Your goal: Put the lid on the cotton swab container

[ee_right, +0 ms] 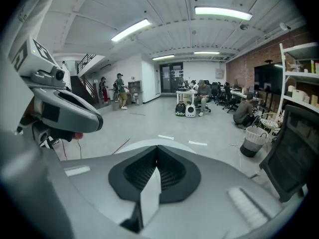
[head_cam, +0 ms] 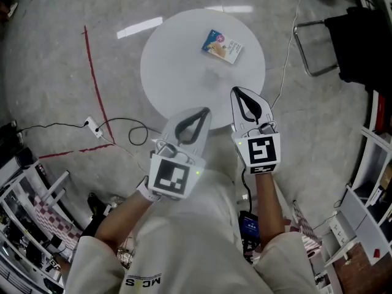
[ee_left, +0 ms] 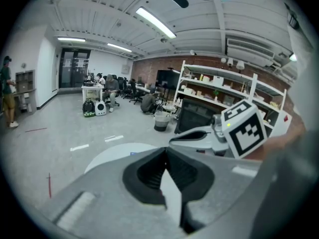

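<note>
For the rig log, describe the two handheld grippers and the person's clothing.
Both the left gripper and right gripper are light grey shells tapering to a point, with ribbed black pads lining a teardrop opening. Each carries a white cube with black square markers and a green light. The person wears a pale short-sleeved shirt.

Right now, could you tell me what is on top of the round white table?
A small printed packet lies on the far half of the table. The left gripper and right gripper overlap its near edge, hiding that strip.
</note>
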